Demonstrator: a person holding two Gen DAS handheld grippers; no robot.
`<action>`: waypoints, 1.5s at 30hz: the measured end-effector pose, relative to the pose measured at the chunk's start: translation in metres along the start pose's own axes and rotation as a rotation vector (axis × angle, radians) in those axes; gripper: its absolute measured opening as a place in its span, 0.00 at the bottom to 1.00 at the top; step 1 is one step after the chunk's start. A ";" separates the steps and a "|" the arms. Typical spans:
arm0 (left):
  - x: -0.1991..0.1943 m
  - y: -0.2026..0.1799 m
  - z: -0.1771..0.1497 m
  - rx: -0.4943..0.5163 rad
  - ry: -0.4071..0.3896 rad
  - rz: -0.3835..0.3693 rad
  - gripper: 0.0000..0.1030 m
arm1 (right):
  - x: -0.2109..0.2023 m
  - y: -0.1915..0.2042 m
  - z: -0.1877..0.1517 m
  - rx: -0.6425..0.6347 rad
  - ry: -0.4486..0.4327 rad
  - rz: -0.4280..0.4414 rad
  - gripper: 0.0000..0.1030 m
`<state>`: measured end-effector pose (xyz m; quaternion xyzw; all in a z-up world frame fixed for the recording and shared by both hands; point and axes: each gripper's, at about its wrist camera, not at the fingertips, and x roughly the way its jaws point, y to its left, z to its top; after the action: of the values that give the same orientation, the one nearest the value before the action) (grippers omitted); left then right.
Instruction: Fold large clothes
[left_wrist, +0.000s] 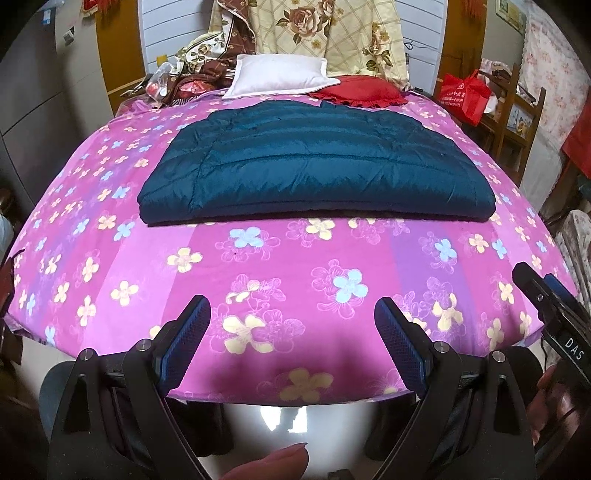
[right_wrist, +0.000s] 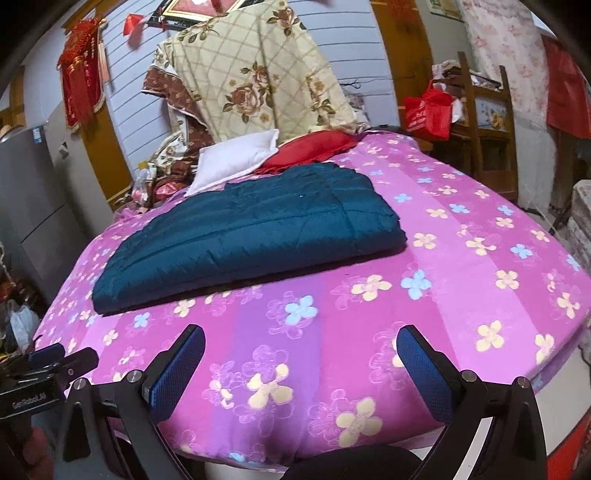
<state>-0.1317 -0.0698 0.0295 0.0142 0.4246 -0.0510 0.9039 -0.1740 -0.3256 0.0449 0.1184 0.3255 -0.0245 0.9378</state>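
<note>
The jacket (left_wrist: 317, 166) is lying folded flat on the bed (left_wrist: 295, 266), in a dark teal padded rectangle, toward 12 o'clock from both claws and well apart from them. The left claw (left_wrist: 291, 332) is hanging released over the near edge of the bed, its blue pads (left_wrist: 186, 332) standing wide with only the flowered sheet between them. The right claw (right_wrist: 301, 363) is also released and empty, hanging over the same edge at about 3 o'clock from the left one. Behind the jacket, at 12 o'clock, a white pillow (left_wrist: 275, 75) and a red pillow (left_wrist: 360, 92) are lying beside each other.
</note>
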 end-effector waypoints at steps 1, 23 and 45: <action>0.000 0.000 0.000 -0.002 0.000 -0.001 0.88 | 0.000 0.001 0.000 -0.005 -0.003 -0.006 1.00; 0.001 0.006 0.000 -0.057 -0.003 0.023 0.88 | 0.002 0.006 -0.001 -0.037 0.009 -0.015 1.00; 0.004 0.010 -0.002 -0.094 0.002 0.048 0.88 | 0.001 0.009 -0.001 -0.038 0.003 0.004 1.00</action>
<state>-0.1301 -0.0603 0.0247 -0.0181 0.4268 -0.0092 0.9041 -0.1724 -0.3170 0.0455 0.1015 0.3272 -0.0163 0.9394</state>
